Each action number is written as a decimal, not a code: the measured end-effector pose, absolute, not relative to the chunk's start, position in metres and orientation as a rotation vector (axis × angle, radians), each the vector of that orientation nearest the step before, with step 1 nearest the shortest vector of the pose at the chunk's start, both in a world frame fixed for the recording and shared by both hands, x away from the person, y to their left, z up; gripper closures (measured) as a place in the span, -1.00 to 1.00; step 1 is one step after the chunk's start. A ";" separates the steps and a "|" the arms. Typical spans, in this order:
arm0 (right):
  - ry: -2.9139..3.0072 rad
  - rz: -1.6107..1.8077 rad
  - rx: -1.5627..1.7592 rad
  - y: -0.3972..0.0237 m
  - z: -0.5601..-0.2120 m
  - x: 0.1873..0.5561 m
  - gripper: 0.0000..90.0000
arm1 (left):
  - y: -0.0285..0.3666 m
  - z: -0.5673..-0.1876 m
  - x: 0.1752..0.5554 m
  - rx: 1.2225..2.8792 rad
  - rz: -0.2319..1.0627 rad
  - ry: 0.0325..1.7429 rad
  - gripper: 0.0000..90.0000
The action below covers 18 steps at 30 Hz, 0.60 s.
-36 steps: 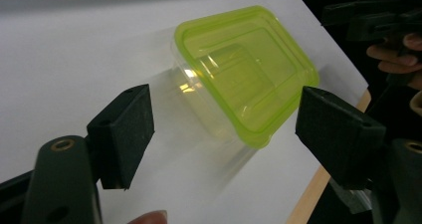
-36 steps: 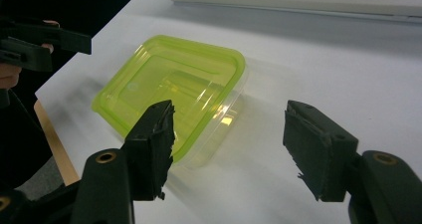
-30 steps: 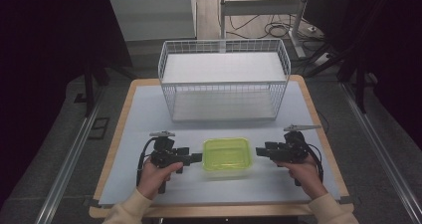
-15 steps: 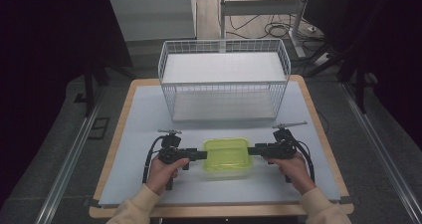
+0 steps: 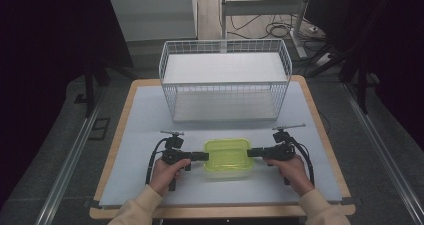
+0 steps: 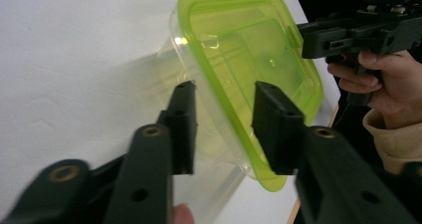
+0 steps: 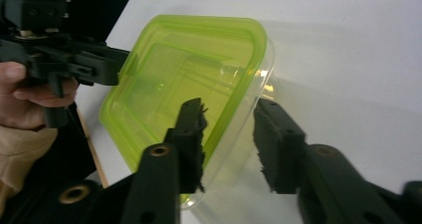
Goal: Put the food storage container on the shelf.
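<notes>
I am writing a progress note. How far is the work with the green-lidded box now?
Done: both grippers are at the box, the left gripper and right gripper at opposite ends. In hand: the jaws have just been closing around its rim, with gaps visible. Left: grip and lift; the box sits on the table, the wire basket empty.

the high view looks forward and down over the pale grey table [image 5: 150, 120], while both gripper views face inward, close on the shared clear plastic box with lime-green lid [image 5: 227, 156].

Both tools, left [image 5: 204, 156] and right [image 5: 251, 152], have been closing at opposite ends of the green-lidded container [image 5: 227, 157].
</notes>
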State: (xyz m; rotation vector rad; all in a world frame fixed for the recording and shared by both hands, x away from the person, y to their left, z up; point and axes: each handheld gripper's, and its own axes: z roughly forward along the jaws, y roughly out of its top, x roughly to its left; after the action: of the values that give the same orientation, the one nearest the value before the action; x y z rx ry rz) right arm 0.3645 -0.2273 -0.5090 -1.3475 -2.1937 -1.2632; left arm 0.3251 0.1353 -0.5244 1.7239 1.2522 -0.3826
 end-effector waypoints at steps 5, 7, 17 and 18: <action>-2.146 -1.248 -1.358 -0.226 -0.513 0.364 0.59 | 0.139 -0.530 0.327 1.684 -0.454 1.233 0.61; -2.125 -1.256 -1.364 -0.228 -0.513 0.364 0.63 | 0.139 -0.531 0.327 1.676 -0.471 1.220 0.65; -2.086 -1.300 -1.369 -0.229 -0.503 0.357 0.81 | 0.142 -0.519 0.318 1.674 -0.422 1.176 0.85; -2.086 -1.300 -1.369 -0.229 -0.503 0.357 0.81 | 0.142 -0.519 0.318 1.674 -0.422 1.176 0.85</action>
State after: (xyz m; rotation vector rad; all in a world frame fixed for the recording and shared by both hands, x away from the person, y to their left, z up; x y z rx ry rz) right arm 0.3571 -0.2293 -0.5027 -1.3689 -2.0859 -1.3002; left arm 0.3184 0.1422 -0.5193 1.6741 1.1756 -0.4218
